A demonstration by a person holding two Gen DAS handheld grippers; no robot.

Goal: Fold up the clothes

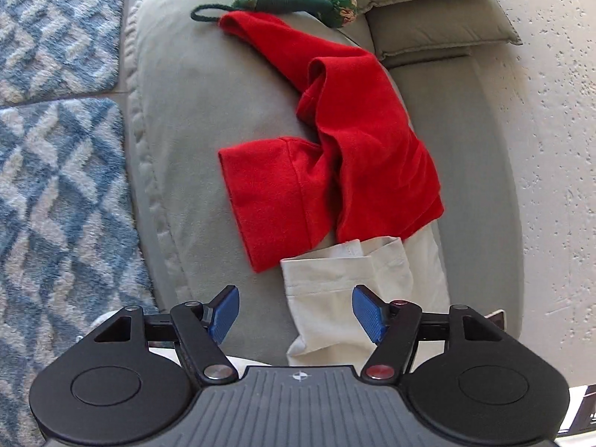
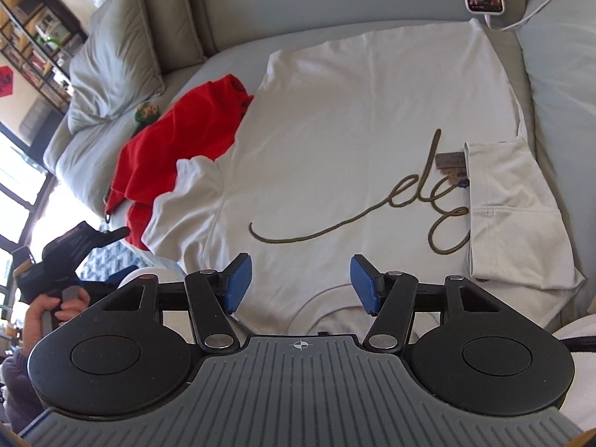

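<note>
Grey sofa cushions (image 2: 238,52) serve as the folding surface. On them a white T-shirt (image 2: 354,111) lies spread flat, one sleeve (image 2: 514,201) already turned inward at 3 o'clock. A crumpled red garment (image 2: 178,138) sits at 10 o'clock, overlapping the other sleeve (image 1: 335,298). The right gripper (image 2: 300,285) hovers above the shirt, jaws apart, holding nothing. The left gripper (image 1: 296,314) hangs over that sleeve, likewise parted and empty. Folding it well likely means pinching the cuff edge only, clear of the red cloth.
</note>
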